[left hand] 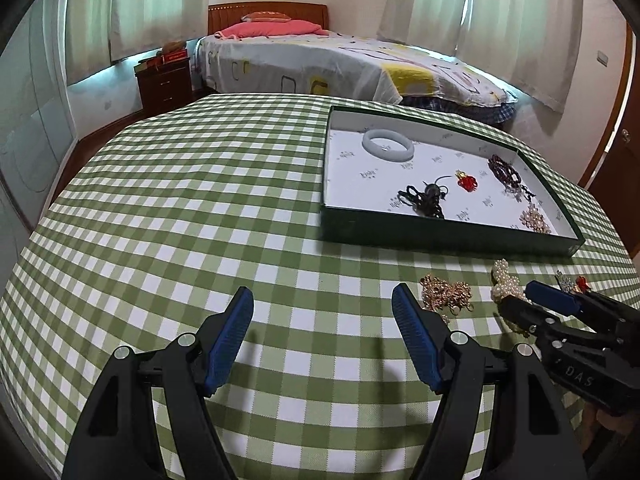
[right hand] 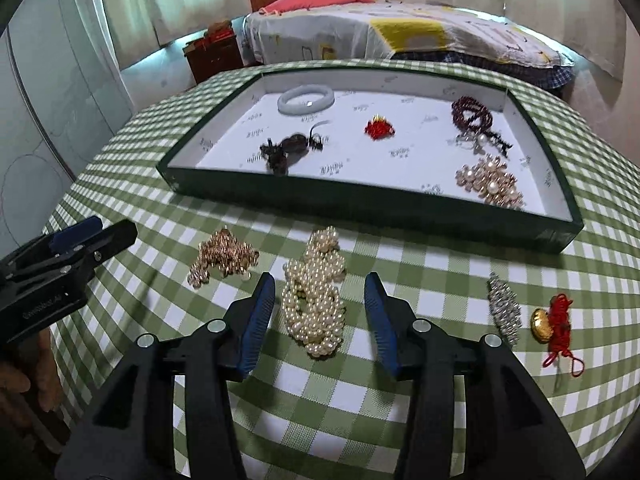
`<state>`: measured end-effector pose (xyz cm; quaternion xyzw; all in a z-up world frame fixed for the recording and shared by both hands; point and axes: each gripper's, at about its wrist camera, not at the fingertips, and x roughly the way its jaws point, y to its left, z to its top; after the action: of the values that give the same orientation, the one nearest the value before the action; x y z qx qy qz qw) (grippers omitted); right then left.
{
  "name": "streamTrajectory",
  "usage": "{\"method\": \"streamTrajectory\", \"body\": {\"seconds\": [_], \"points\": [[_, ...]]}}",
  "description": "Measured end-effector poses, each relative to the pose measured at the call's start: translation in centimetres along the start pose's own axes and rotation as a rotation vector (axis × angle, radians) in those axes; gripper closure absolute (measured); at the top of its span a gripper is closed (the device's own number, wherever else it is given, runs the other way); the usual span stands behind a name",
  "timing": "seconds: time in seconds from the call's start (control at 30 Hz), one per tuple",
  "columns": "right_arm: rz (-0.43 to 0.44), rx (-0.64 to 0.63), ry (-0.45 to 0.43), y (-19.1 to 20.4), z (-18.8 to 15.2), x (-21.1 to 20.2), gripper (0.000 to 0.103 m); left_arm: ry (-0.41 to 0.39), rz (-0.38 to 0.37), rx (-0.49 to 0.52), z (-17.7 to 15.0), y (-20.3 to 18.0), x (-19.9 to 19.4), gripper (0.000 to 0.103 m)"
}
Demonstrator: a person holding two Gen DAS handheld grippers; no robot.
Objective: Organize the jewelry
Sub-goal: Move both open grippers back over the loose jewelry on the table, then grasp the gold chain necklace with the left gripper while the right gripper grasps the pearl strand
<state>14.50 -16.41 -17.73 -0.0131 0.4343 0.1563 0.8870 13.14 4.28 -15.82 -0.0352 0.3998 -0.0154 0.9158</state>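
Observation:
A dark green tray (right hand: 360,204) with a white floor holds a pale bangle (right hand: 306,99), a black cord piece (right hand: 290,148), a red charm (right hand: 379,128), dark red beads (right hand: 472,114) and a pearl brooch (right hand: 490,182). On the checked cloth in front lie a pearl necklace (right hand: 316,296), a gold chain (right hand: 224,260), a rhinestone clip (right hand: 505,308) and a gold-and-red knot charm (right hand: 554,320). My right gripper (right hand: 320,292) is open, its jaws on either side of the pearl necklace. My left gripper (left hand: 322,304) is open and empty, left of the gold chain (left hand: 446,294).
The table wears a green checked cloth (left hand: 200,208). The tray (left hand: 440,236) sits at its far right. Behind the table are a bed (left hand: 320,60) and a dark nightstand (left hand: 164,80). The right gripper's body (left hand: 560,320) shows at the left wrist view's right edge.

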Motion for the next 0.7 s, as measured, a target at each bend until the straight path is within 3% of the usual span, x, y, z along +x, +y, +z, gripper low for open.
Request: {"method": "streamTrajectory", "body": {"seconds": [0.07,0.2,0.7], "points": [[-0.016,-0.021,-0.001,0.2,-0.1,0.0,0.059,0.004,-0.003,0.005,-0.1,-0.3,0.1,0.034],[-0.025,-0.031,-0.009,-0.2,-0.3,-0.1,0.085,0.019,-0.015,0.012,-0.3,-0.8,0.4,0.033],[-0.019,0.052,-0.046,-3.7,-0.5,-1.8,0.088,0.055,-0.113,0.072,-0.2,-5.6,2.4,0.034]]}}
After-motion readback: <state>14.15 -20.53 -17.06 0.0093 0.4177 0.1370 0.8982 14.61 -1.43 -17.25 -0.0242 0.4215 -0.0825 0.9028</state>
